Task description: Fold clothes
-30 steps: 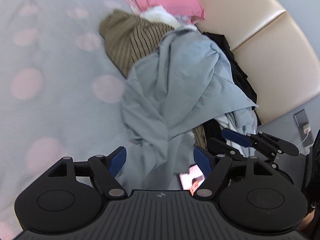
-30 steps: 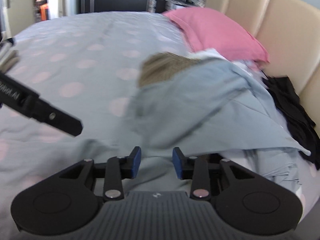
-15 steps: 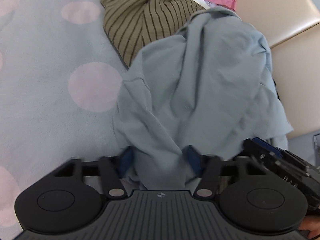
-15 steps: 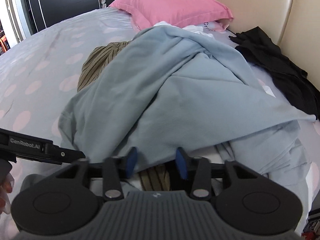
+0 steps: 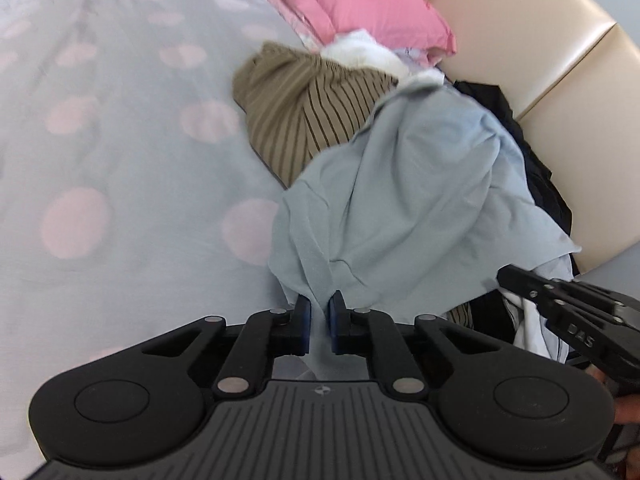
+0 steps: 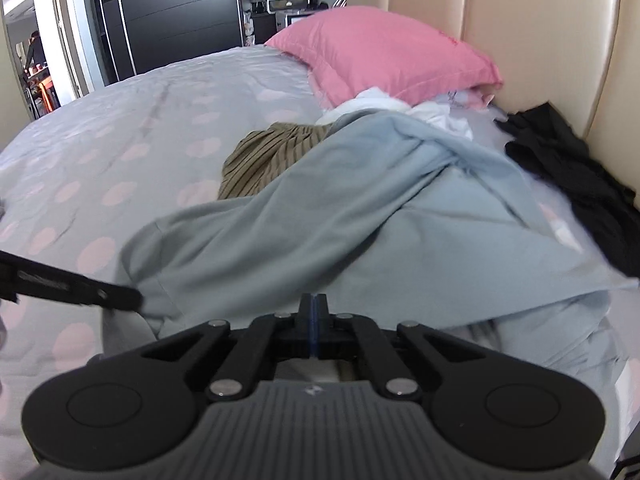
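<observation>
Since the earlier frames both grippers have closed their jaws. The left gripper now pinches a fold of the light blue garment between narrow fingers; the right gripper is clamped tight on its near edge. The garment lies heaped over a striped olive garment on the spotted bed sheet, near the pink pillow.

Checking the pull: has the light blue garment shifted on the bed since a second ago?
Yes. The light blue garment now trails further out from the pink pillow, uncovering more striped garment.
</observation>
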Tool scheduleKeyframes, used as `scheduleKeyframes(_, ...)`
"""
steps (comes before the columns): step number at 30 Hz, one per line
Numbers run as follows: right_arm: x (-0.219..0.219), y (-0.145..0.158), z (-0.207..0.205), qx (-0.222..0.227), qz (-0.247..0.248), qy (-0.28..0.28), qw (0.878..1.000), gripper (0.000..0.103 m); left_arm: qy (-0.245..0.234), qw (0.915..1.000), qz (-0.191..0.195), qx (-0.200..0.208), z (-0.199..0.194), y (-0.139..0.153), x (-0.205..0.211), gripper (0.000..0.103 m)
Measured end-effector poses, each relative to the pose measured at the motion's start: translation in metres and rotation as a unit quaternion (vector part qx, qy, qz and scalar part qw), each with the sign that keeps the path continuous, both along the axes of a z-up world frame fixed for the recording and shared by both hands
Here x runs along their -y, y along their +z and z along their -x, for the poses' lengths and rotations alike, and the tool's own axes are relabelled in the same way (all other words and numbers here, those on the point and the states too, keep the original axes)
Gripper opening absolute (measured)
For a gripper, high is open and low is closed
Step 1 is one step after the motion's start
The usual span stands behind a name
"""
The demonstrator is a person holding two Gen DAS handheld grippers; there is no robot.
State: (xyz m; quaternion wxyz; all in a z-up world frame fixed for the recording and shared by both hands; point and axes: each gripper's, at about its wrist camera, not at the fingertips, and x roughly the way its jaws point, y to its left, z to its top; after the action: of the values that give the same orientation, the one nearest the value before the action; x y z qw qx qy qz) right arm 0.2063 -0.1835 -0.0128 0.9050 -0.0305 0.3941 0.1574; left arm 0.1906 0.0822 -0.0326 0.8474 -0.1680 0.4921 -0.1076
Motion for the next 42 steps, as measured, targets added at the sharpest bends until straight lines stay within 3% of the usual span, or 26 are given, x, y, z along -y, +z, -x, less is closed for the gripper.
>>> scheduleKeyframes(5, -0.001, 0.010, 0.007, 0.018, 0.000, -0.020, 1.000, 0.005, -0.002, 0.9998, -0.016, 0.015, 0.033, 0.022, -0.029, 0.005)
scheduleKeyframes(12, -0.013, 0.023, 0.016, 0.040, 0.007, -0.010, 0.999, 0.010, 0.038, 0.9985, -0.039, 0.010, 0.094, 0.041, -0.092, 0.004)
scheduleKeyframes(17, -0.029, 0.027, 0.023, 0.042, 0.011, 0.012, 0.999, 0.026, 0.080, 0.9947, -0.064, -0.006, 0.145, 0.053, -0.146, 0.004)
scheduleKeyframes(19, -0.039, 0.027, 0.024, 0.034, 0.012, 0.030, 0.999, 0.028, 0.101, 0.9925, -0.067, -0.013, 0.168, 0.057, -0.170, 0.004)
scheduleKeyframes(24, -0.076, 0.018, 0.031, 0.001, 0.018, 0.093, 0.996, 0.035, 0.166, 0.9813, -0.093, -0.032, 0.220, 0.066, -0.227, 0.004)
scheduleKeyframes(28, -0.114, 0.006, 0.038, -0.027, 0.027, 0.154, 0.987, 0.038, 0.232, 0.9614, -0.143, -0.039, 0.257, 0.069, -0.273, 0.000)
scheduleKeyframes(30, -0.133, -0.002, 0.040, -0.041, 0.030, 0.184, 0.982, 0.040, 0.258, 0.9575, -0.120, -0.049, 0.271, 0.061, -0.298, 0.000)
scheduleKeyframes(32, -0.154, -0.011, 0.039, -0.051, 0.035, 0.209, 0.976, 0.048, 0.261, 0.9599, -0.085, -0.057, 0.277, 0.048, -0.311, 0.000)
scheduleKeyframes(34, -0.172, -0.020, 0.040, -0.066, 0.043, 0.222, 0.972, 0.049, 0.249, 0.9646, -0.063, -0.061, 0.273, 0.034, -0.312, 0.001)
scheduleKeyframes(36, -0.188, -0.026, 0.044, -0.083, 0.043, 0.232, 0.968, 0.049, 0.229, 0.9702, -0.046, -0.062, 0.266, 0.021, -0.308, 0.013)
scheduleKeyframes(38, -0.203, -0.029, 0.052, -0.091, 0.044, 0.247, 0.964, 0.049, 0.206, 0.9762, -0.035, -0.058, 0.257, 0.010, -0.298, 0.036)
scheduleKeyframes(40, -0.216, -0.032, 0.060, -0.098, 0.047, 0.257, 0.960, 0.049, 0.188, 0.9807, -0.017, -0.050, 0.246, 0.001, -0.290, 0.051)
scheduleKeyframes(42, -0.228, -0.034, 0.068, -0.110, 0.046, 0.265, 0.957, 0.049, 0.175, 0.9835, 0.002, -0.046, 0.236, -0.007, -0.282, 0.055)
